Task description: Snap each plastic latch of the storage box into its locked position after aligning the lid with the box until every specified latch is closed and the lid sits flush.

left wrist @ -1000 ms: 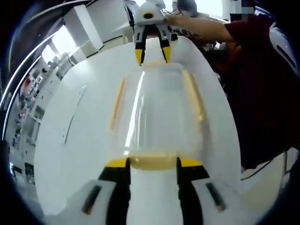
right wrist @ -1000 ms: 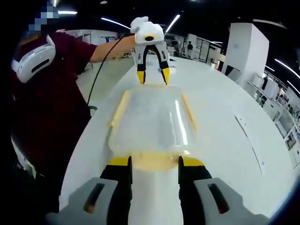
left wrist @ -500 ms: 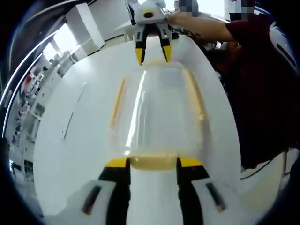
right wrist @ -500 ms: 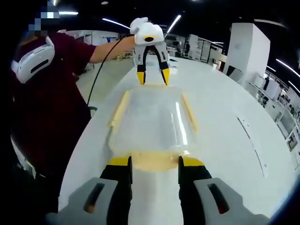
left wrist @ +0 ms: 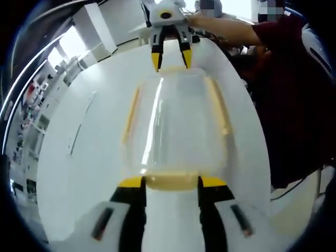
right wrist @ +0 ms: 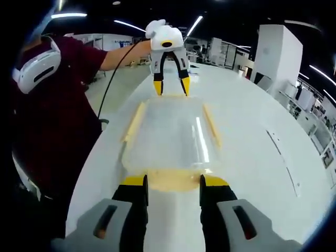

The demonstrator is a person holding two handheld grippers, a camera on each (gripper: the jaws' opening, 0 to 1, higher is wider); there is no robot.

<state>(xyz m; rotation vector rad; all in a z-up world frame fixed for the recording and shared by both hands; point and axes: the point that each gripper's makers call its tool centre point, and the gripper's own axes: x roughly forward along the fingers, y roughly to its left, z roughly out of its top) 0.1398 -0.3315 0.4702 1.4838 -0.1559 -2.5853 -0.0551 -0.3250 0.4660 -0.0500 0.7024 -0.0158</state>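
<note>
While the clear storage box (left wrist: 176, 123) lies lengthwise on the white table (left wrist: 79, 157), its transparent lid (right wrist: 168, 131) is seen resting on top, with yellow latches along the long sides (left wrist: 131, 115) (left wrist: 219, 107) and at both short ends. At the near end in the left gripper view, a yellow latch (left wrist: 170, 181) is straddled by the left gripper (left wrist: 170, 182), whose yellow-tipped jaws are held narrowly apart on either side of it, touching or just beside it; nothing is clamped between them. The same arrangement is met at the opposite end: in the right gripper view, the end latch (right wrist: 170, 180) is bracketed by the right gripper (right wrist: 172, 181), its jaws likewise set a little apart and empty. Each gripper is also caught from the far side, at the top of the other's view.

Compared with the earlier pictures, almost nothing is altered: the box is unmoved, both grippers are kept at their ends, and only a slight shift of the far gripper is noted in the left gripper view. Steady pressure on the two end latches is therefore judged to be in hand, not a new step. Whether either end latch has snapped home cannot be told. The long-side latches appear to lie against the box, though their locked state cannot be confirmed. A person in a dark red sleeve (right wrist: 63, 105) is seen beside the table.
</note>
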